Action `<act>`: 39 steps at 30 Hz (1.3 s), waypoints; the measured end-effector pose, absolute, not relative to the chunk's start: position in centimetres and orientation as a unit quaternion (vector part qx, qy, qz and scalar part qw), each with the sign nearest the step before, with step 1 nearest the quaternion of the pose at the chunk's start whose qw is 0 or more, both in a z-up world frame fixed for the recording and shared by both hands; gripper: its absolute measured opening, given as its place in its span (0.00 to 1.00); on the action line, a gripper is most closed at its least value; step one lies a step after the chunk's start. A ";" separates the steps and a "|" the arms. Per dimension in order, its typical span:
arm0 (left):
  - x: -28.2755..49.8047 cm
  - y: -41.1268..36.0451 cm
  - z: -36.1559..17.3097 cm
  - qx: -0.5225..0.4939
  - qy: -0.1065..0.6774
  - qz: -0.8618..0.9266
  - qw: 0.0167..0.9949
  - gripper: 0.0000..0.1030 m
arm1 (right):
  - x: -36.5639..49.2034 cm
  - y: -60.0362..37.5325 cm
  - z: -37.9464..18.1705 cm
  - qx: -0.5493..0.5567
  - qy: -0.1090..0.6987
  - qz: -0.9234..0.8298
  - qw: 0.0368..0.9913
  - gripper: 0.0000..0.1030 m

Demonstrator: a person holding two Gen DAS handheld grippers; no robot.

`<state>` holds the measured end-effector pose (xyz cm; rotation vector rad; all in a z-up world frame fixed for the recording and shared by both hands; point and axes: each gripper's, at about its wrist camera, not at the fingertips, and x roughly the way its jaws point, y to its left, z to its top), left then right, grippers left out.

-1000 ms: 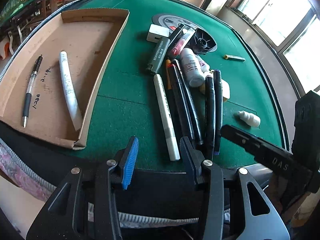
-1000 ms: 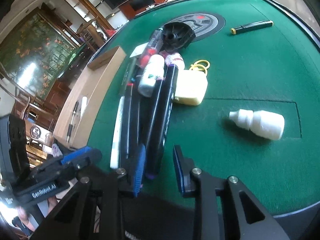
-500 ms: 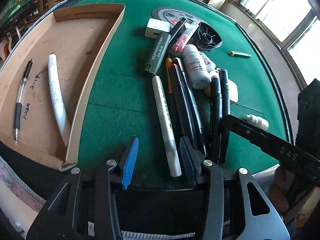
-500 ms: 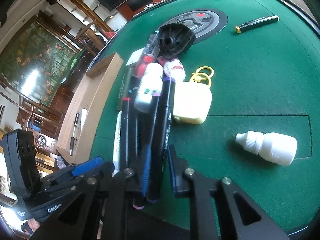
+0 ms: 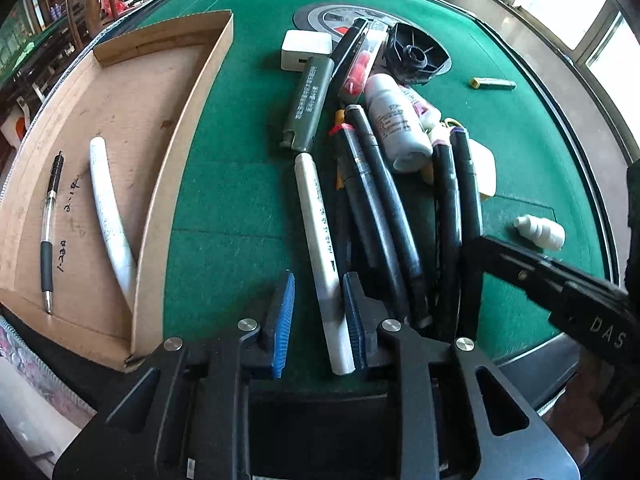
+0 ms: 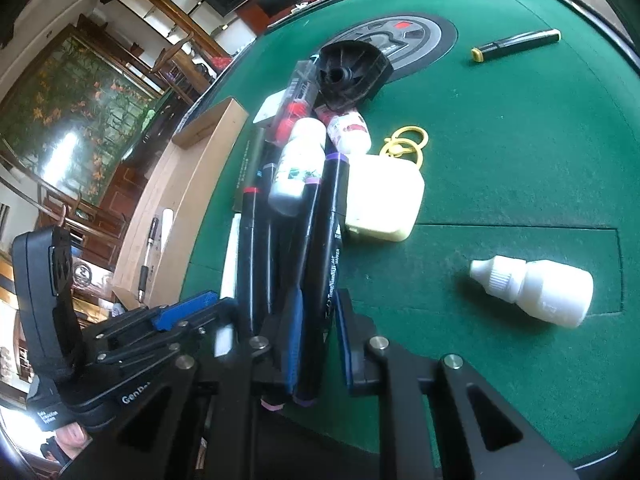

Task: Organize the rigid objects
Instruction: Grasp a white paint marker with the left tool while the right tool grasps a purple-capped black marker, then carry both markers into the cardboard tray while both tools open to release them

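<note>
A: Start with your left wrist view. What have you got?

B: Your left gripper (image 5: 318,312) has its jaws apart, straddling the near end of the white marker (image 5: 320,240), which lies flat on the green table (image 5: 240,200). The right pad touches or nearly touches the marker; the blue left pad stands off it with felt showing between. To the left sits the cardboard tray (image 5: 160,208), holding a ballpoint pen (image 5: 50,232) and a white tube (image 5: 110,216), well apart from the pile. Just right of the white marker lie several black markers (image 5: 380,208) side by side, with a white bottle (image 5: 394,124) resting across their far ends.

A: And your right wrist view?

B: Your right gripper (image 6: 318,340) has its jaws narrowed around the purple-capped black marker (image 6: 328,264), and both pads look to be against its barrel, so it reads as clamped on it. The marker's near end pokes out past the pads toward the camera. A pale yellow case (image 6: 384,204) lies just right of that marker, a small dropper bottle (image 6: 536,292) lies on its side further right, and a yellow-tipped pen (image 6: 516,46) rests alone at the far edge
</note>
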<state>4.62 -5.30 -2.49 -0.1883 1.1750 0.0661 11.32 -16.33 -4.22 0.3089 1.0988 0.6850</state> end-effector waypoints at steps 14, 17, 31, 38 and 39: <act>4.8 -5.1 -2.7 -0.074 0.545 0.037 0.834 0.12 | 11.5 -15.7 -4.1 0.125 0.516 0.307 0.790 0.18; 5.2 -5.1 -2.7 -0.064 0.539 0.042 0.838 0.12 | 11.9 -15.6 -4.6 0.136 0.525 0.309 0.781 0.18; 2.1 -2.8 -0.9 -0.162 0.491 0.018 0.856 0.11 | 9.2 -18.6 -2.3 0.170 0.469 0.305 0.812 0.15; -1.4 0.2 2.6 -0.240 0.452 0.001 0.859 0.11 | 7.0 -16.6 0.2 0.152 0.444 0.340 0.815 0.15; -1.8 0.7 3.0 -0.245 0.448 0.004 0.860 0.11 | 6.8 -16.0 0.5 0.149 0.443 0.347 0.813 0.15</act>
